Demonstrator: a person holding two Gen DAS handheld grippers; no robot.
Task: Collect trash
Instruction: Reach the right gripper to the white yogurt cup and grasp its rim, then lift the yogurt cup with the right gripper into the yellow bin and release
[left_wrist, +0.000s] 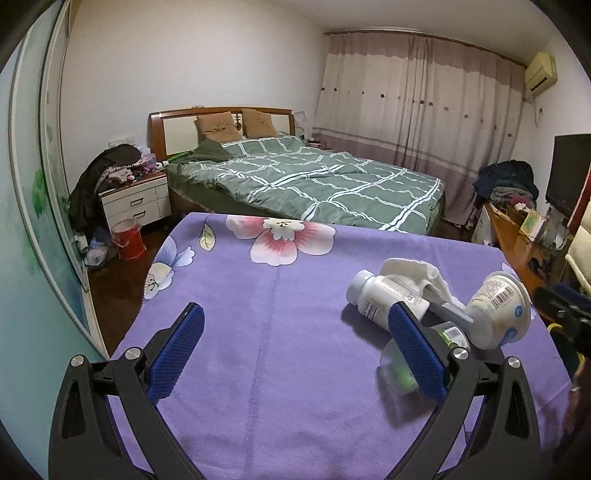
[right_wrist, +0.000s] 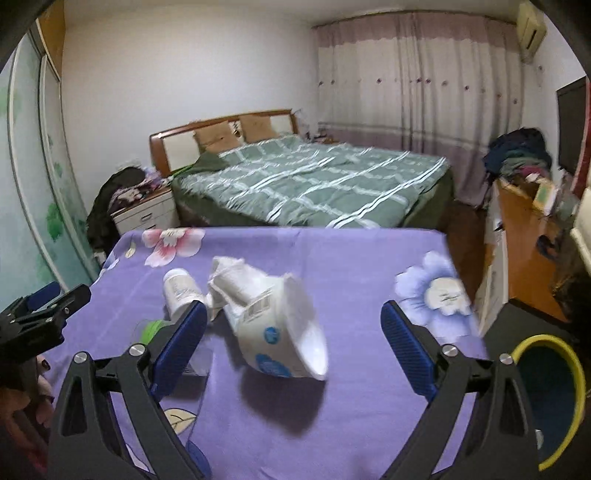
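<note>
collection at the approach stage, nothing gripped yet.
nearest us, we find the right gripper (right_wrist: 293, 341) spread wide around the tipped paper cup (right_wrist: 282, 343), the left gripper (left_wrist: 295, 349) wide and empty over bare purple cloth (left_wrist: 258, 332); beyond lie a white bottle (right_wrist: 179, 290) and crumpled tissue (right_wrist: 229, 271). we judge the next move: close on the cup, carry to the yellow-rimmed bin (right_wrist: 554, 391) at right.
</note>
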